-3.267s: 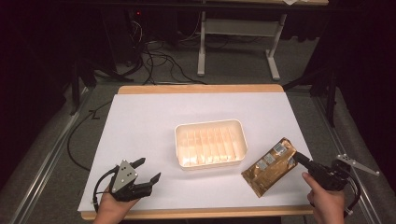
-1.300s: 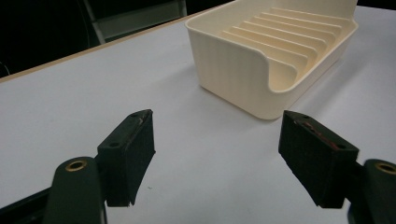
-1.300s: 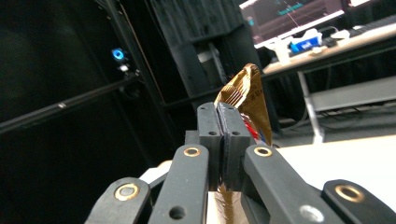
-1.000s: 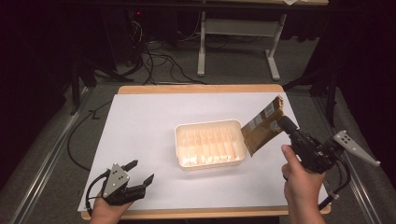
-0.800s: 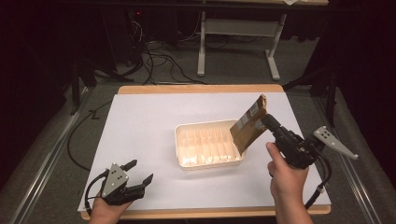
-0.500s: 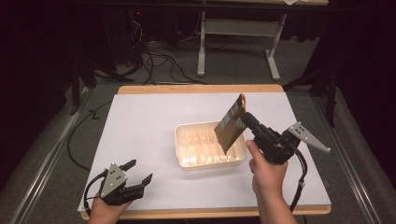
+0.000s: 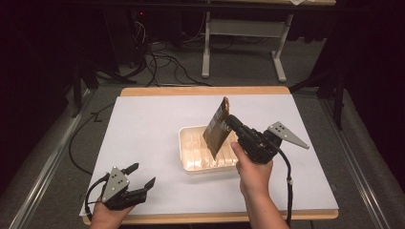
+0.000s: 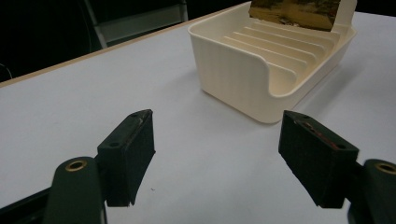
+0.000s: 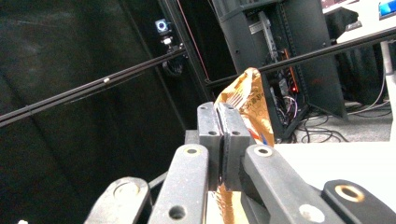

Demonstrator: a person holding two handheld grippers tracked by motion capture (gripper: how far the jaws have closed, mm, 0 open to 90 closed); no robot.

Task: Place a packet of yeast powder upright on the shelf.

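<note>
While the high view is looking down on the white table [image 7: 157, 138], the right gripper [image 7: 228, 120] is holding a brown foil packet [image 7: 217, 126] up on edge, pinching it at its side so that the packet is hanging tilted over the right half of the cream ribbed tray [image 7: 193, 164]. The packet's lower end is dipping toward the tray's inside; whether it is touching the ribs I cannot tell. The left gripper [image 7: 142, 175] is resting near the table's front left corner, well apart from the tray, with its jaws standing wide and nothing between them.

In the left gripper view, the left gripper [image 8: 217, 154] is showing its two black pads spread far apart over bare table [image 8: 70, 112]. Beyond them the tray [image 8: 233, 74] is sitting with its low cut-out wall facing the camera, and the packet's [image 8: 294, 11] bottom edge is hanging just above the far ribs.

In the right gripper view, the right gripper [image 9: 218, 122] is pressing its jaws together with hardly a gap, and the packet [image 9: 250, 105], gold and crinkled here, is sticking up beyond and beside them, clamped at its edge.
</note>
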